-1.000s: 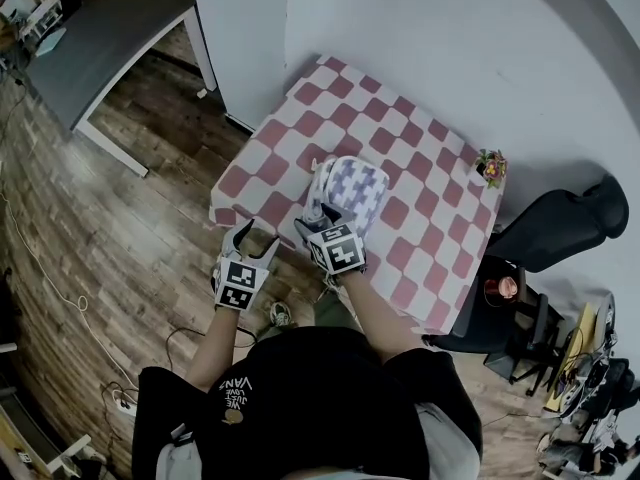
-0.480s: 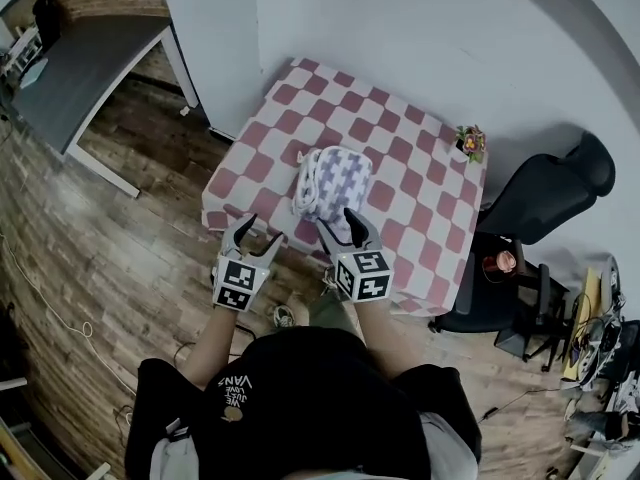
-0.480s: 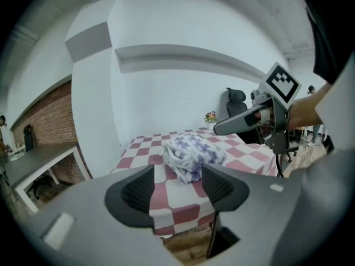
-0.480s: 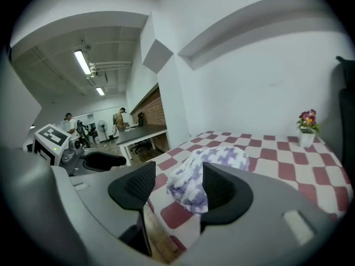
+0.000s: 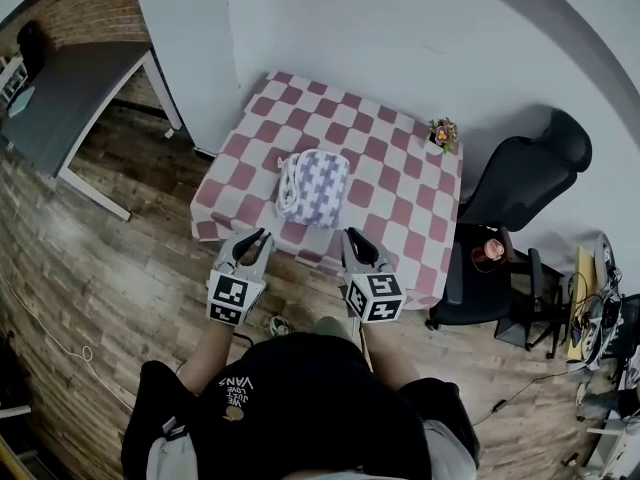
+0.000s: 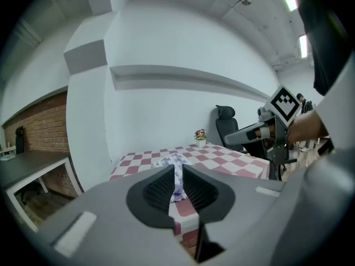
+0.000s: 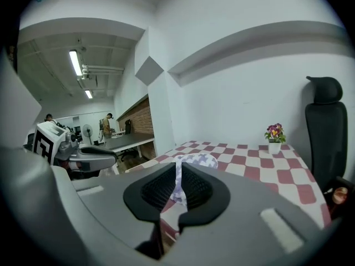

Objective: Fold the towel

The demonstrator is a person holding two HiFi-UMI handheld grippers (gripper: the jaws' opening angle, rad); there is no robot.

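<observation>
Towel (image 5: 314, 186): lies in a compact folded stack on the counter (image 5: 400, 208), towards its near edge. Left gripper (image 5: 254, 239), right gripper (image 5: 357, 240): we have drawn both back clear of the counter. Their jaws have just closed to a slit, nothing between them. We judge the towel released and the fold finished.

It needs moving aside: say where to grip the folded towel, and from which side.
Take the towel by its near short edge, coming low from the person's side of the table. It lies flat, a thick bundle, layered edges showing along the head view's left, so that pinch probably catches every layer.
</observation>
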